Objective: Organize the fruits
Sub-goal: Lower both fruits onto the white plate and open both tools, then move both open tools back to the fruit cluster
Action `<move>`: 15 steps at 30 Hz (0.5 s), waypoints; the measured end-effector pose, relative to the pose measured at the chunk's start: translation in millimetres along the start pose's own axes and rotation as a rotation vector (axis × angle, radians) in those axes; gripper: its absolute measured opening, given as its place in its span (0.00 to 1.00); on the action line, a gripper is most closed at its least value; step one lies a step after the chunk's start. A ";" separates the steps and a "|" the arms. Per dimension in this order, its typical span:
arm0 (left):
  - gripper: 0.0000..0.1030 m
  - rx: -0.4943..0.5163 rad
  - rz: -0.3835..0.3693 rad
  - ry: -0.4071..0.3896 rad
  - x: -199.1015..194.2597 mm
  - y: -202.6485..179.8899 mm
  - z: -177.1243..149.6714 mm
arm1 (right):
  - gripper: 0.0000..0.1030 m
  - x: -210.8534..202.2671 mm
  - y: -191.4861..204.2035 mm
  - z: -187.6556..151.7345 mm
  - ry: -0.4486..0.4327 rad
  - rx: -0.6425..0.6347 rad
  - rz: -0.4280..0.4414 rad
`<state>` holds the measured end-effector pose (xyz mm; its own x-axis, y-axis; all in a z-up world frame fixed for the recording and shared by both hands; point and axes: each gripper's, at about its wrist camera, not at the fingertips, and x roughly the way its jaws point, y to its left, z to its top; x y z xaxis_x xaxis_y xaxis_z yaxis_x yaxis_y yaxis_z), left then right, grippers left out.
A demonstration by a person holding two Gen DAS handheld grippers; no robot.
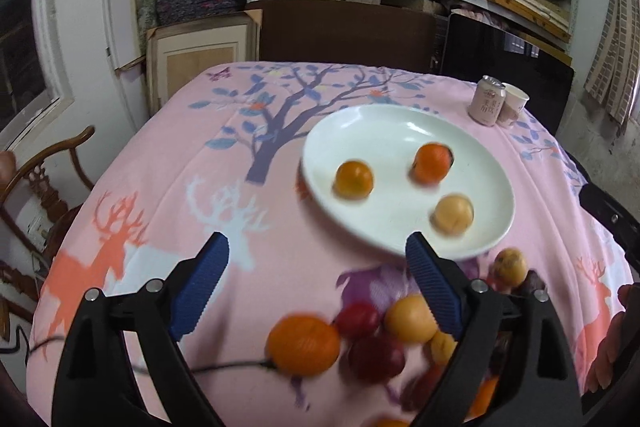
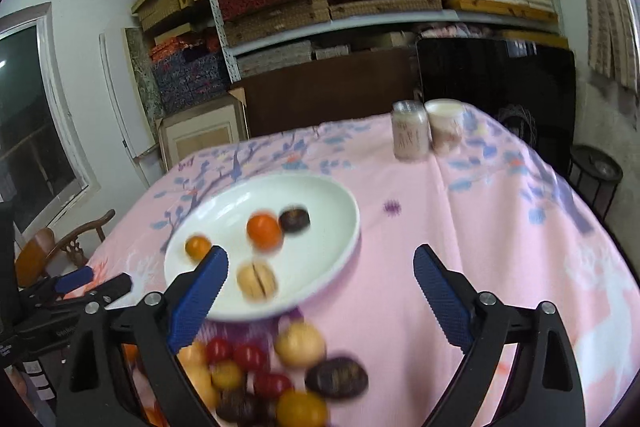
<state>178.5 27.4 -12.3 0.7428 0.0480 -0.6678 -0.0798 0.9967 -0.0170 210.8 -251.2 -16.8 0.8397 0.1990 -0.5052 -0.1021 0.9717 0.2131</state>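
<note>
Plates: I count one white plate (image 2: pixel 344 223), toward the middle of the surface.
Fruits on the plate: I make out four, namely a small orange one (image 2: pixel 197 246), a bigger orange one (image 2: pixel 264 230), a dark one (image 2: pixel 295 219) and a pale split one (image 2: pixel 256 281).
Loose fruits: a pile (image 2: pixel 256 375) at the near edge of the surface; blur blocks an exact count, but I see roughly ten, red, yellow, orange and dark.
Cans: one pink can (image 2: pixel 409 135), at the far right corner.
Cups: one paper cup (image 2: pixel 446 131), just beside the can.
</note>
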 end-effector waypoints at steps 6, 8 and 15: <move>0.86 -0.067 0.010 0.052 -17.0 30.3 -48.0 | 0.92 -20.9 -15.1 -36.7 0.056 0.073 0.008; 0.86 -0.099 0.004 0.067 -18.0 39.5 -54.0 | 0.93 -28.1 -20.9 -44.1 0.058 0.092 0.010; 0.86 -0.068 0.023 0.090 -11.5 34.1 -58.9 | 0.97 -29.3 -36.4 -47.2 0.067 0.171 0.026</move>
<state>128.0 57.0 -49.1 0.6777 0.0617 -0.7328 -0.1432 0.9885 -0.0491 164.8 -286.4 -49.2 0.7999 0.2370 -0.5514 -0.0262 0.9316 0.3625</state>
